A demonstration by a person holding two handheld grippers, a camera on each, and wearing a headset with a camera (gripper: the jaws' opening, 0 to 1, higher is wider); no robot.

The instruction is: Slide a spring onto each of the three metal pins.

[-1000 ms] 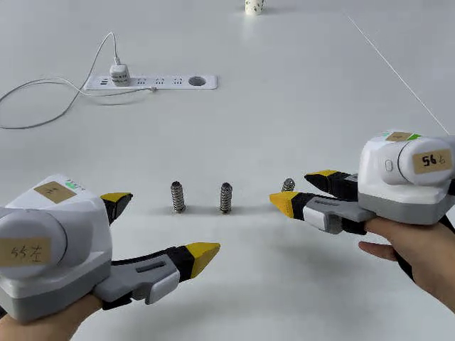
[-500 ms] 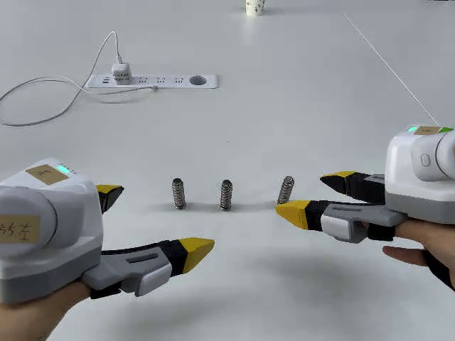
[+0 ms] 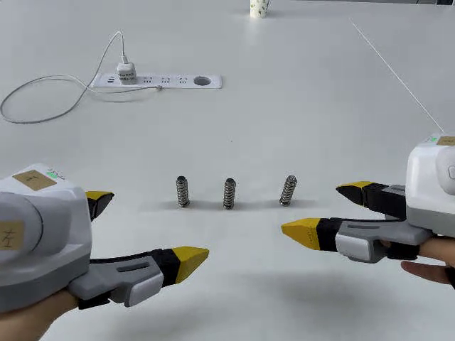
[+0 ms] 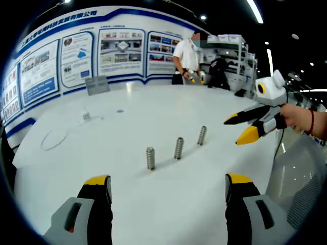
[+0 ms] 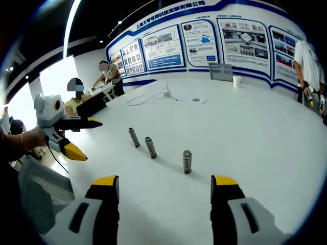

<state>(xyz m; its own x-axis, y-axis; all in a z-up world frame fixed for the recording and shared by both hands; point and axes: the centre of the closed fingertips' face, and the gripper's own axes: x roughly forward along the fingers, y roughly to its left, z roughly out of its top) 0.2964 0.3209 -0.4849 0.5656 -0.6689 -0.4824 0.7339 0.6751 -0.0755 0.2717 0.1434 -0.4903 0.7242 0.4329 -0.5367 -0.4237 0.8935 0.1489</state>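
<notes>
Spanning the head view, a white surface [image 3: 306, 114] carries everything; the left gripper [image 3: 151, 224] fills the lower left, its fingers apart and holding nothing; the right gripper [image 3: 316, 208] enters from the right edge, fingers also apart and empty; a white power strip [image 3: 160, 82] with a looping cable [image 3: 43, 99] lies upper left; three springs [image 3: 229, 193] stand in a row at centre, between the grippers, the rightmost leaning; a paper cup [image 3: 259, 7] sits at the top edge.
</notes>
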